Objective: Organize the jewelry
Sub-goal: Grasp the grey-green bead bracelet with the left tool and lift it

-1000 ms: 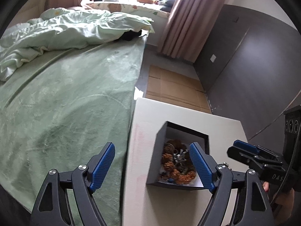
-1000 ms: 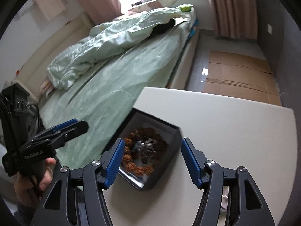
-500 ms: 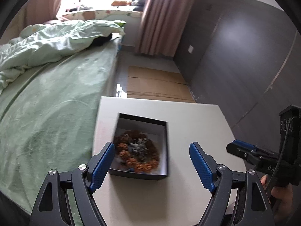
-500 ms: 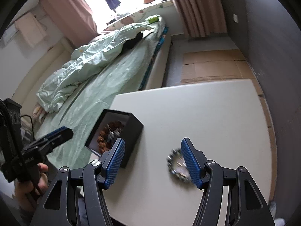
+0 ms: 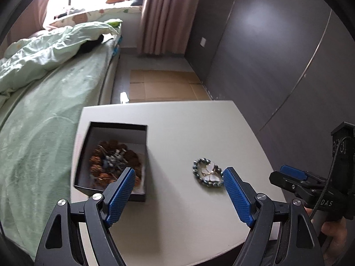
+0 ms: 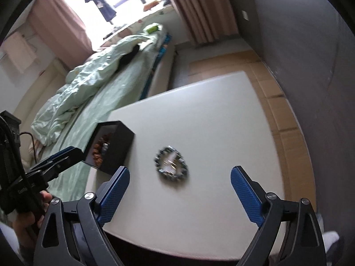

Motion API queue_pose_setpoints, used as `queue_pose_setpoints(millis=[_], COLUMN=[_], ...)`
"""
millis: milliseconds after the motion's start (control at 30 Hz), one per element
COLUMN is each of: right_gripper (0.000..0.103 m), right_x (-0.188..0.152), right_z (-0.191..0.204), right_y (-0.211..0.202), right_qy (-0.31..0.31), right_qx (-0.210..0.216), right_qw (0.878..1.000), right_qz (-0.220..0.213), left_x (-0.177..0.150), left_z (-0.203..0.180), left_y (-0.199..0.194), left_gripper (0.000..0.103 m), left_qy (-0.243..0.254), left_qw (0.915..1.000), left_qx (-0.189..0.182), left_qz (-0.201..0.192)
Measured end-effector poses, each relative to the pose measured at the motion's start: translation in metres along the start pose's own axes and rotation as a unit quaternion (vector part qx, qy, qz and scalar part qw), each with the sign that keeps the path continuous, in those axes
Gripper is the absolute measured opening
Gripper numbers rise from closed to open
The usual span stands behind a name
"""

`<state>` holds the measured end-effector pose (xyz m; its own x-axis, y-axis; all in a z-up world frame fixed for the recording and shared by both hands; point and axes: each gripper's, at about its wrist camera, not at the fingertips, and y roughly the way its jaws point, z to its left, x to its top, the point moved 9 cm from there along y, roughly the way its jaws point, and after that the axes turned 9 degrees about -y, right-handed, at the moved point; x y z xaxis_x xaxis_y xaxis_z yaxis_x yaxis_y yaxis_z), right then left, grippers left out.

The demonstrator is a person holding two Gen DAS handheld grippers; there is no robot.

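The right gripper [image 6: 178,191] is hovering over the white table [image 6: 221,115] with its jaws opening and nothing between them, while the dark beaded bracelet [image 6: 172,163] is lying loose on the tabletop in the middle of the right wrist view, just past the fingertips. The left gripper [image 5: 177,196] is standing spread and empty at the bottom of the left wrist view, with the black box [image 5: 115,159], already holding brown beads and a silvery piece, sitting at centre left and the bracelet [image 5: 208,174] lying well apart from it at centre right. To do this step well, the right hand is probably best lowering squarely over the ring of beads so both pads straddle it, then closing gently on one side, since a flat loose loop could slide or bunch on the smooth surface. Compared with a second ago, both views are showing the box further left, the bracelet is now appearing in frame, and the right jaws are standing noticeably wider apart.
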<state>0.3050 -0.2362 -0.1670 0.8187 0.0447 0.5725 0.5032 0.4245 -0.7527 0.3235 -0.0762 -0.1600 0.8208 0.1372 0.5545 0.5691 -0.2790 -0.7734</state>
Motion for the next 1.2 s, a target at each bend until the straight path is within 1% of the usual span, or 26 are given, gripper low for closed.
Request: queue_pose_setpoints(millis=[133, 300, 333, 367, 433, 500, 567, 633, 733, 800, 900, 967, 1067, 1100, 1133, 1167, 1200], right_gripper=[0.093, 0.093, 0.093, 0.093, 0.093, 0.093, 0.093, 0.093, 0.093, 0.093, 0.093, 0.093, 0.093, 0.093, 0.093, 0.093, 0.093], right_x=[-0.012, -0.013, -0.013, -0.013, -0.015, -0.017, -0.017, -0.017, -0.017, -0.015, -0.014, -0.013, -0.013, -0.013, -0.013, -0.013, -0.013], right_z=[-0.022, -0.043, -0.045, -0.049, -0.057, -0.064, -0.072, -0.075, -0.078, -0.078, -0.074, -0.071, -0.069, -0.068, -0.068, -0.067, -0.067], right_y=[0.0, -0.006, -0.006, -0.006, -0.006, -0.006, -0.006, -0.005, -0.006, -0.005, -0.004, -0.001, -0.001, -0.001, -0.001, -0.001, 0.0], right_qy=[0.027, 0.046, 0.047, 0.05, 0.054, 0.059, 0.066, 0.069, 0.069, 0.069, 0.067, 0.064, 0.058, 0.057, 0.056, 0.055, 0.055], right_qx=[-0.015, -0.02, -0.022, -0.026, -0.032, -0.037, -0.038, -0.039, -0.04, -0.04, -0.038, -0.036, -0.036, -0.036, -0.036, -0.035, -0.034], right_qw=[0.999, 0.999, 0.999, 0.998, 0.998, 0.998, 0.997, 0.997, 0.997, 0.997, 0.997, 0.997, 0.998, 0.998, 0.998, 0.998, 0.998], right_qz=[0.013, 0.003, 0.003, 0.003, 0.005, 0.004, 0.004, 0.003, 0.001, 0.0, -0.001, 0.002, 0.004, 0.004, 0.003, 0.003, 0.004], left_x=[-0.007, -0.014, -0.015, -0.017, -0.019, -0.023, -0.024, -0.025, -0.028, -0.029, -0.032, -0.032, -0.033, -0.033, -0.034, -0.035, -0.035], left_z=[-0.01, -0.024, -0.026, -0.027, -0.027, -0.027, -0.027, -0.026, -0.024, -0.02, -0.019, -0.021, -0.021, -0.022, -0.025, -0.028, -0.03], left_y=[0.015, 0.041, 0.044, 0.052, 0.063, 0.077, 0.087, 0.097, 0.109, 0.115, 0.122, 0.122, 0.122, 0.122, 0.122, 0.122, 0.123], left_gripper=[0.082, 0.081, 0.076, 0.073, 0.055, 0.049, 0.048, 0.04, 0.035, 0.034, 0.034, 0.034, 0.032, 0.027, 0.018, 0.014, 0.013], left_qy=[0.006, 0.011, 0.015, 0.022, 0.02, 0.017, 0.018, 0.018, 0.021, 0.02, 0.018, 0.028, 0.029, 0.03, 0.032, 0.031, 0.029], left_qw=[0.9998, 0.999, 0.9989, 0.9984, 0.9975, 0.9962, 0.9955, 0.9946, 0.9931, 0.9921, 0.9916, 0.992, 0.9922, 0.9923, 0.9925, 0.9925, 0.9925], left_qx=[-0.008, -0.016, -0.013, 0.001, 0.006, 0.015, 0.023, 0.03, 0.047, 0.057, 0.059, 0.067, 0.065, 0.063, 0.055, 0.047, 0.047], left_qz=[0.017, 0.041, 0.043, 0.052, 0.068, 0.084, 0.09, 0.098, 0.106, 0.11, 0.114, 0.103, 0.102, 0.102, 0.104, 0.108, 0.109])
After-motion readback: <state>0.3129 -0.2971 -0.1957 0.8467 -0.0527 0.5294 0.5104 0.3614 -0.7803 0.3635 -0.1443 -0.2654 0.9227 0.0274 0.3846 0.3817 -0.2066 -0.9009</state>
